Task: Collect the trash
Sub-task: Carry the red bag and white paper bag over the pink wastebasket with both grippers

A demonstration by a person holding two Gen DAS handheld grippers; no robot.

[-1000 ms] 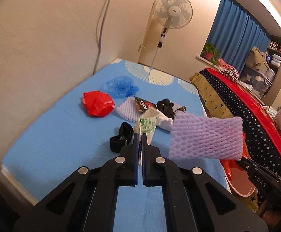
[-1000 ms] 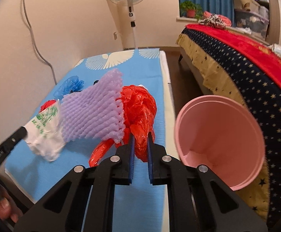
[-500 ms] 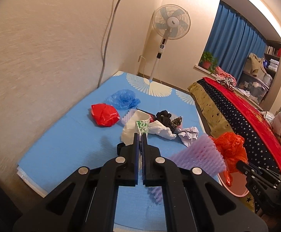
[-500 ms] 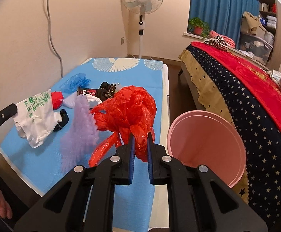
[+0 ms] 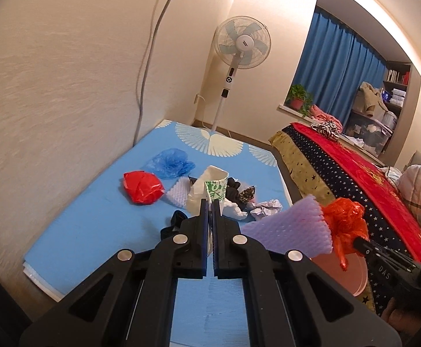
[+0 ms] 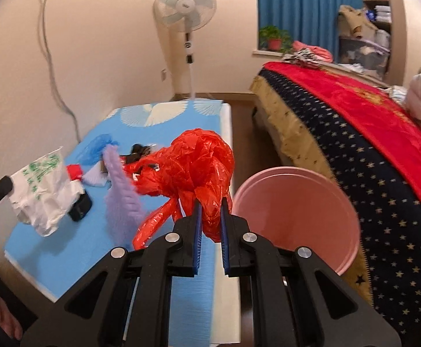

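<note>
The right gripper (image 6: pixel 210 202) jaws pinch a red bag (image 6: pixel 193 162), and the pink bin (image 6: pixel 294 211) waits at its three o'clock, nearer than the left gripper (image 5: pixel 209 205), whose jaws pinch a white bag (image 5: pixel 210 185).

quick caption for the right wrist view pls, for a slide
Right claw shut on a crumpled red plastic bag, beside the pink bin.
</note>
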